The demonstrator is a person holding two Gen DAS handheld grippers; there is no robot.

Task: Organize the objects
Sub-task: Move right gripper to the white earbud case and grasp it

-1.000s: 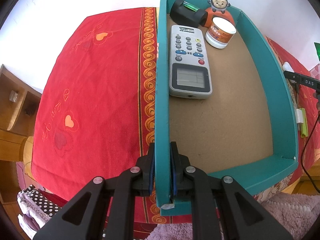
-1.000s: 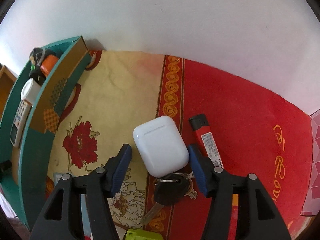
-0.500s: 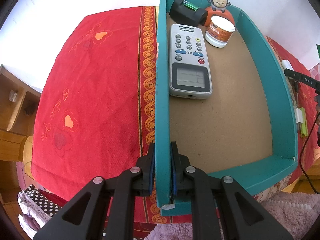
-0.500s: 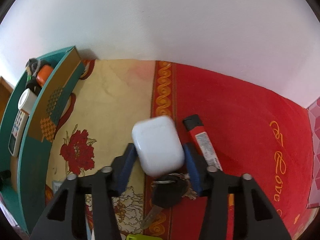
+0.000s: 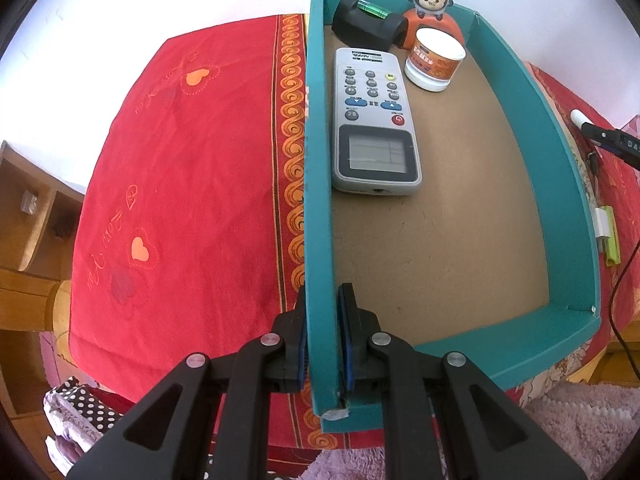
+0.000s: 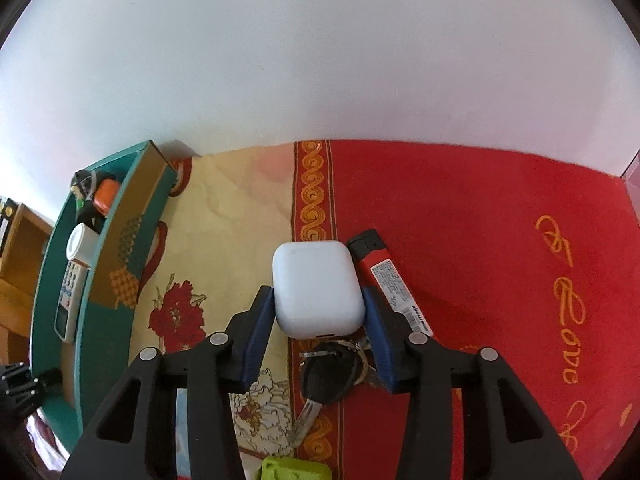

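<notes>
- The right claw (image 6: 318, 308) grips a white earbud case (image 6: 317, 289), its blue pads pressed against the case's two flanks; its jaws have just been closing, with the case between them.
- The left claw (image 5: 323, 336) is clamped shut on the near side wall of the teal cardboard box (image 5: 560, 184), one pad inside and one outside.
- Done so far, as I judge it: four things already sit at the far end of the box, namely a grey remote control (image 5: 374, 124) lying flat, a white jar with an orange label (image 5: 434, 63), a black device with a green part (image 5: 368, 20) and an orange monkey figurine (image 5: 431, 8).
- Left to do: the case has not reached the box, and a red lighter (image 6: 390, 280), a black-headed key on a ring (image 6: 332, 372) and a lime-green object (image 6: 294, 470) lie on the table outside it.
- The case sits over the cloth just beside the lighter, well apart from the box; whether it rests on the cloth I cannot tell.
- Materials: the case is smooth, glossy plastic with rounded corners, likely slippery under the pads; the box has thin walls and a matte brown floor; the tablecloth (image 6: 480, 220) is woven red fabric with orange scroll bands and a cream floral panel.
</notes>
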